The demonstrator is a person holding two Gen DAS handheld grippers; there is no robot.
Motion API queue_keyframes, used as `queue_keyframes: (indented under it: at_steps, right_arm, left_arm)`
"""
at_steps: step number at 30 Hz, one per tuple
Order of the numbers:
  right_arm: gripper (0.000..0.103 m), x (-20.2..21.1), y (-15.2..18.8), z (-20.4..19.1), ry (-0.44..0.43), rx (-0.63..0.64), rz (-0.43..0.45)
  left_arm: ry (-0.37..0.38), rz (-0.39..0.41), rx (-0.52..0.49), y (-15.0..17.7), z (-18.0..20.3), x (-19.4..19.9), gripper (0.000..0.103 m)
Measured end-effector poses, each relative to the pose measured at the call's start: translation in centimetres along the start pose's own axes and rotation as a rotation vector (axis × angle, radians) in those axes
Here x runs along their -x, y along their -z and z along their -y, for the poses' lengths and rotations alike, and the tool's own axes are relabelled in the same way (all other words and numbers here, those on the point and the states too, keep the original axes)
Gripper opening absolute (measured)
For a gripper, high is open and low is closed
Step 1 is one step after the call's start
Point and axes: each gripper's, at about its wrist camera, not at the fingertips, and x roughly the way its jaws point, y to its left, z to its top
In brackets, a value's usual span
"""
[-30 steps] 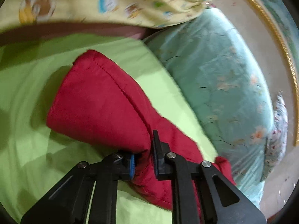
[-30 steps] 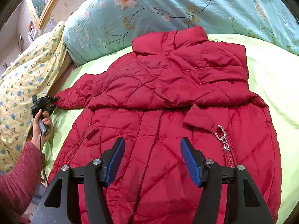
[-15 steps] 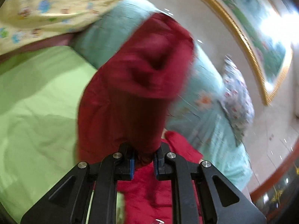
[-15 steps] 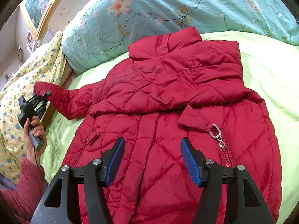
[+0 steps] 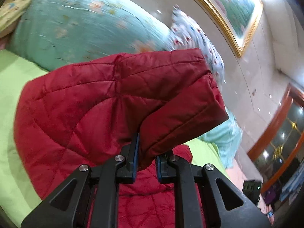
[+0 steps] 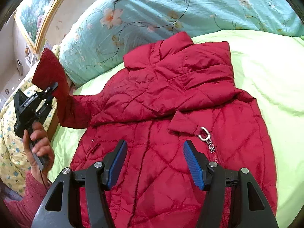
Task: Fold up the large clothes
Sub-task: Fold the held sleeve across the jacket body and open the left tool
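A red quilted puffer jacket (image 6: 171, 114) lies front up on a light green bedsheet (image 6: 266, 72), collar toward the pillows. One sleeve lies folded across its chest. My left gripper (image 5: 146, 152) is shut on the other sleeve (image 5: 114, 102) and holds it lifted off the bed, cuff end up; it shows in the right wrist view (image 6: 49, 93) at the left. My right gripper (image 6: 153, 161) is open and empty, hovering over the jacket's lower front beside the zipper pull (image 6: 205, 134).
A teal floral duvet (image 6: 171, 15) lies bunched along the head of the bed. A yellow patterned pillow (image 6: 11, 152) is at the left. A gold-framed picture (image 5: 228, 19) hangs on the wall. A white patterned pillow (image 5: 195, 38) lies behind the duvet.
My left gripper has lifted the sleeve off the sheet and swung it up and toward the jacket body. The right gripper has stayed open over the jacket front.
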Motion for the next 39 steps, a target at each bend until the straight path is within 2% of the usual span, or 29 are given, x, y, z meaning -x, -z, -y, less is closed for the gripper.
queue_keyframes:
  at_steps: [5, 10, 19, 26, 31, 39]
  right_arm:
    - [0.065, 0.9, -0.9, 0.7, -0.014, -0.034, 0.028]
    - [0.065, 1.4, -1.5, 1.6, -0.026, -0.057, 0.045]
    - [0.065, 1.4, -2.5, 4.3, -0.037, -0.126, 0.059]
    - [0.065, 0.7, -5.2, 6.1, -0.100, -0.188, 0.088]
    - [0.065, -1.9, -7.8, 7.5, -0.177, -0.261, 0.070]
    - [0.065, -7.6, -10.8, 8.1, -0.236, -0.308, 0.009]
  left_arm:
    - [0.030, -0.070, -0.038, 1.6, 2.6, -2.8, 0.012]
    - [0.027, -0.139, -0.071, 3.8, 4.6, -5.9, 0.012]
    - [-0.030, -0.248, -0.183, 8.1, 7.7, -11.5, 0.012]
    - [-0.072, -0.315, -0.292, 10.8, 9.3, -14.7, 0.012]
    - [-0.129, -0.352, -0.344, 12.3, 9.5, -16.4, 0.012]
    - [-0.171, -0.356, -0.411, 13.8, 10.1, -16.9, 0.013]
